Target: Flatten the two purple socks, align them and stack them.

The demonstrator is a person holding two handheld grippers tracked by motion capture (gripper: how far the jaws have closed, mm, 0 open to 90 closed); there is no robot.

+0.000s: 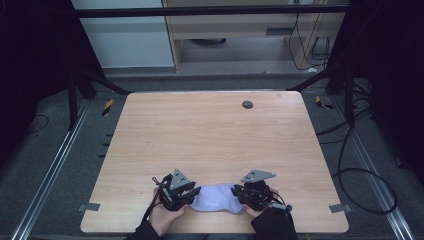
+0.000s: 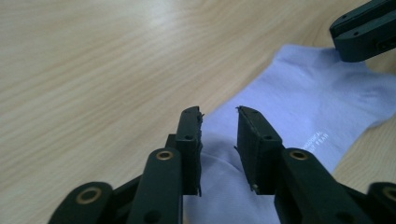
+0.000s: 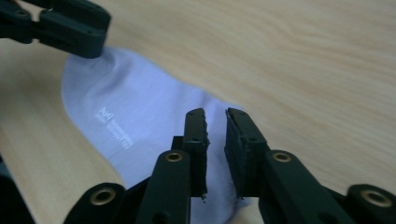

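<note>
A: Grippers first. Left gripper (image 2: pixel 219 116): jaws apart with a clear gap, tips hovering over one end of the sock (image 2: pixel 303 107). Pads aren't pressing the fabric, so nothing is held.

B: Right one?

A: Right gripper (image 3: pixel 215 116): narrower gap, but the jaws are apart too. Cloth shows through the slot and the pads aren't pinching it. Not holding either.

B: Touching the sock at all?

A: Can't tell whether the tips rest on the fabric or sit just above it. Both sets of tips are over the sock, one at each end.

B: Sock position?

A: Pale lilac sock (image 1: pixel 216 198), lying flat on the wooden table (image 1: pixel 210 135), close to the near edge, lengthwise between the two grippers. Small white lettering is printed on it, too small to read. In the high view the left gripper (image 1: pixel 192 192) covers its left end and the right gripper (image 1: pixel 239 194) its right end.

B: Hands?

A: Left hand (image 1: pixel 161 217) and right hand (image 1: pixel 260 207) come in from the near edge in dark sleeves, one behind each gripper.

B: Anything else on the table?

A: Small dark round disc (image 1: pixel 247 104) near the far edge, well apart from the sock.
</note>
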